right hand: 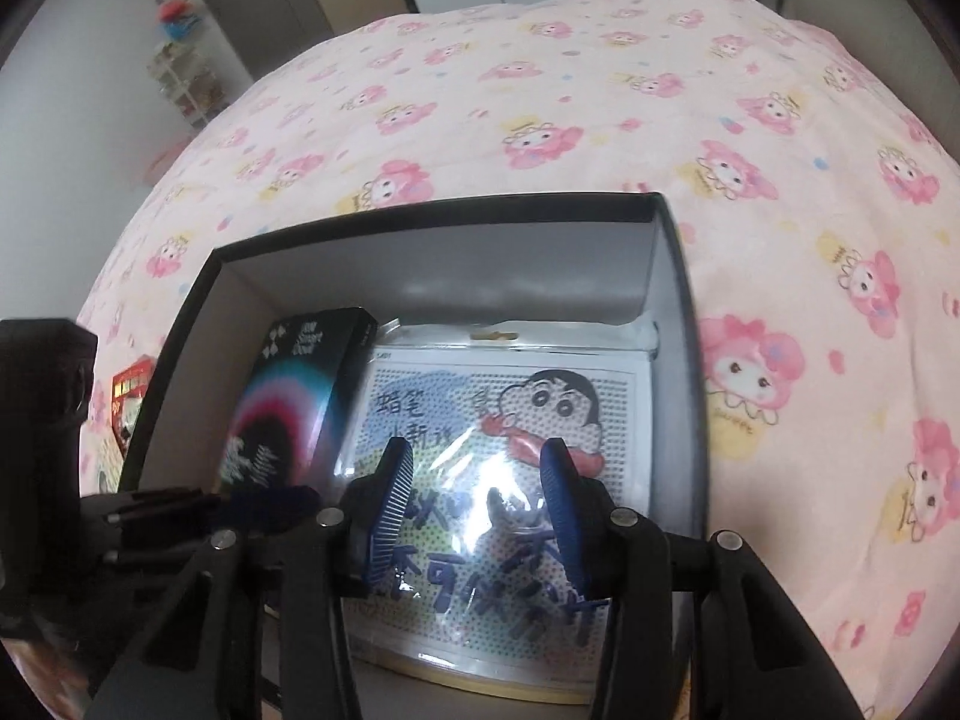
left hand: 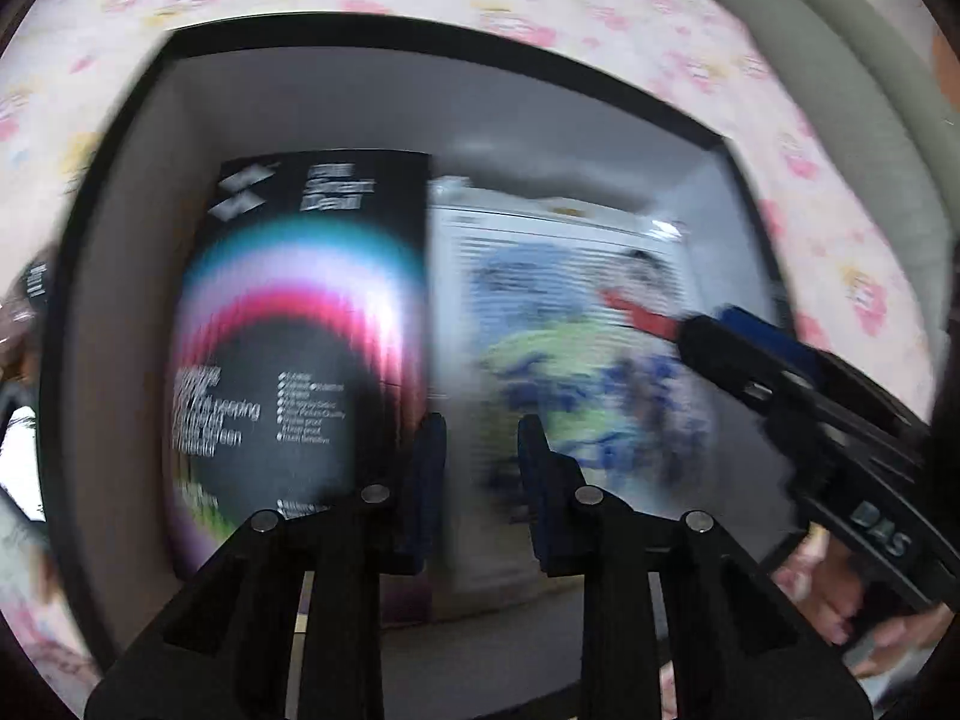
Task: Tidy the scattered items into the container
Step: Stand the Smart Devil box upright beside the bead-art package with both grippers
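Black carton & flat cartoon pack seen inside box, mid-frame. Pack judged light, floppy, slippery film; best gripped at edge. Left gripper narrowly apart, empty; right gripper apart, empty.

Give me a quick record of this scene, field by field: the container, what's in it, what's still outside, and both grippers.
container: black box with pale inner walls, open, on a pink cartoon-print bedspread
inside, left part: black carton with coloured rings
inside, right part: cartoon picture board in clear wrap, lying flat
outside: red item beside the box's left wall
left gripper: over the box, jaws apart, nothing between
right gripper: over the board, jaws apart, empty
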A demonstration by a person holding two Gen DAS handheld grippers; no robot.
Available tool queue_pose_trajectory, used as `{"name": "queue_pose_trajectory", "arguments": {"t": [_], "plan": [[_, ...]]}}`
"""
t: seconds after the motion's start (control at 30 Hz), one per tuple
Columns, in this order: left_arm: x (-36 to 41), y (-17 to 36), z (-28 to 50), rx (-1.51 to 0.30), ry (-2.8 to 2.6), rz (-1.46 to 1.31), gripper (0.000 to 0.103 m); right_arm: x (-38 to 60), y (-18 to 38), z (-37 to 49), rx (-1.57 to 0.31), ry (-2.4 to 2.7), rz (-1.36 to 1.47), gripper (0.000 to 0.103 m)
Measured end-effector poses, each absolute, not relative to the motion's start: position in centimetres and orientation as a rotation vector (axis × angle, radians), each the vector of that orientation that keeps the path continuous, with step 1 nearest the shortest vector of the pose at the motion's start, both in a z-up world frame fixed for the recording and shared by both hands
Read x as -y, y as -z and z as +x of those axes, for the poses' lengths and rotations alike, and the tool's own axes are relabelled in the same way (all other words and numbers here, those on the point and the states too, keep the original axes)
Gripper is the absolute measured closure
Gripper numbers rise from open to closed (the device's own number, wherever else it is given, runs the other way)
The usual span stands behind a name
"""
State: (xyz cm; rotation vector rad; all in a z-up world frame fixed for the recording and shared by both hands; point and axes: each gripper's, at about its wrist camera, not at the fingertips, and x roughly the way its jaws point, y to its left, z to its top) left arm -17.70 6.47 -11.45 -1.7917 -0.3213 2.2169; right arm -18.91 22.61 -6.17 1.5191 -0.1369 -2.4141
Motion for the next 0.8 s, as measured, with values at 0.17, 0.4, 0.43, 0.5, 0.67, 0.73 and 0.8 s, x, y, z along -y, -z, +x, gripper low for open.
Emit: {"name": "queue_pose_trajectory", "arguments": {"t": [0.17, 0.4, 0.43, 0.5, 0.67, 0.73, 0.8], "plan": [[-4.2, 10.4, -17.8, 0.390, -2.202, -1.736, 0.077, -21.3, 6.6, -18.9, 0.072, 2.366, 1.534, 0.063], [-2.3, 10.0, -24.2, 0.335, -2.352, -1.764, 0.077, -19.2, 7.5, -23.8, 0.064, 2.304, 1.610, 0.063], [-2.4, 10.3, -25.0, 0.318, -2.364, -1.776, 0.077, -18.7, 7.8, -24.6, 0.038, 2.306, 1.617, 0.063], [-3.1, 10.9, -26.6, 0.282, -2.361, -1.776, 0.077, -18.2, 8.7, -26.1, 0.015, 2.319, 1.629, 0.063], [-3.5, 12.0, -28.8, 0.194, -2.426, -1.800, 0.077, -18.1, 10.9, -27.8, 0.043, 2.295, 1.660, 0.063], [-3.2, 12.4, -29.3, 0.188, -2.434, -1.830, 0.077, -17.9, 11.6, -27.8, 0.005, 2.294, 1.664, 0.062], [-3.5, 12.6, -29.5, 0.185, -2.442, -1.850, 0.077, -17.9, 11.7, -27.7, -0.013, 2.294, 1.660, 0.062]]}}
